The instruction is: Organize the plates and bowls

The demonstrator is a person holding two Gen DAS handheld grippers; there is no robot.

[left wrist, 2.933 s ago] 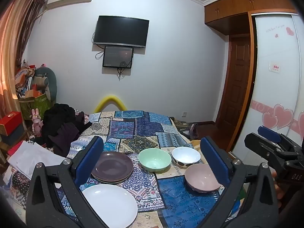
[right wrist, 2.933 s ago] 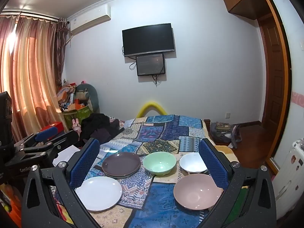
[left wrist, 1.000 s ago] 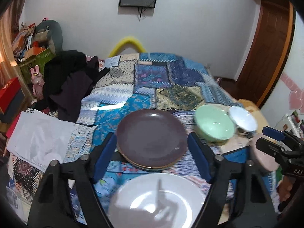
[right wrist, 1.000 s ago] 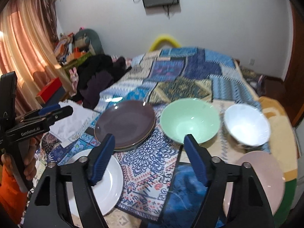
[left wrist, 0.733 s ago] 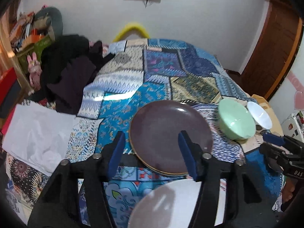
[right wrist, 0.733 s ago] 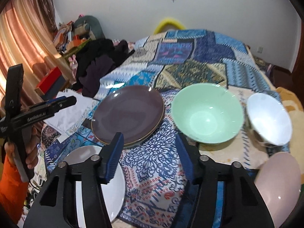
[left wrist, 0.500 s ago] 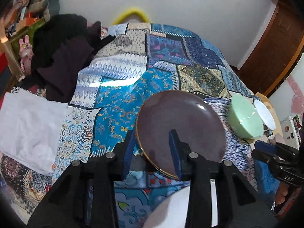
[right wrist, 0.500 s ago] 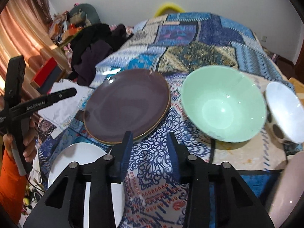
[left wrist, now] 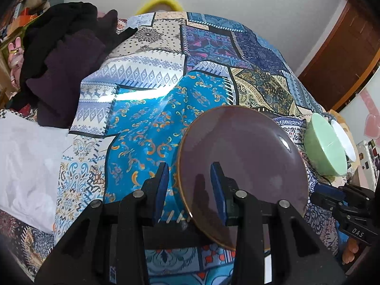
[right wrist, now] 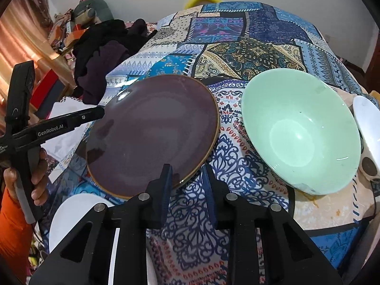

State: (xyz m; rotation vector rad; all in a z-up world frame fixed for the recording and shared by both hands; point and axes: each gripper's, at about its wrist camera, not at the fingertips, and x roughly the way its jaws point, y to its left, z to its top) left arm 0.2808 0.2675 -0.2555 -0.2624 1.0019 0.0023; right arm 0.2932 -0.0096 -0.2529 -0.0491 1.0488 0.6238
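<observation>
A dark purple plate (left wrist: 244, 161) with a gold rim lies on the patchwork cloth; it also shows in the right wrist view (right wrist: 152, 133). My left gripper (left wrist: 190, 185) straddles the plate's left edge, jaws partly open, one finger over the plate, one outside it. My right gripper (right wrist: 185, 185) straddles the plate's near right edge, jaws narrowly open. A mint green bowl (right wrist: 301, 133) sits right of the plate, a white bowl (right wrist: 368, 128) beyond it. A white plate (right wrist: 71, 216) lies near left.
The patchwork cloth (left wrist: 147, 123) covers the table. Dark clothes (left wrist: 64, 54) are piled at the far left and white paper (left wrist: 26, 166) lies at the left. A wooden door (left wrist: 344, 54) stands at the right. The mint bowl (left wrist: 323, 147) sits near the right gripper body (left wrist: 349, 206).
Both grippers have moved down and forward to the purple plate and narrowed their jaws. The left now straddles its left edge, the right its near right edge.
</observation>
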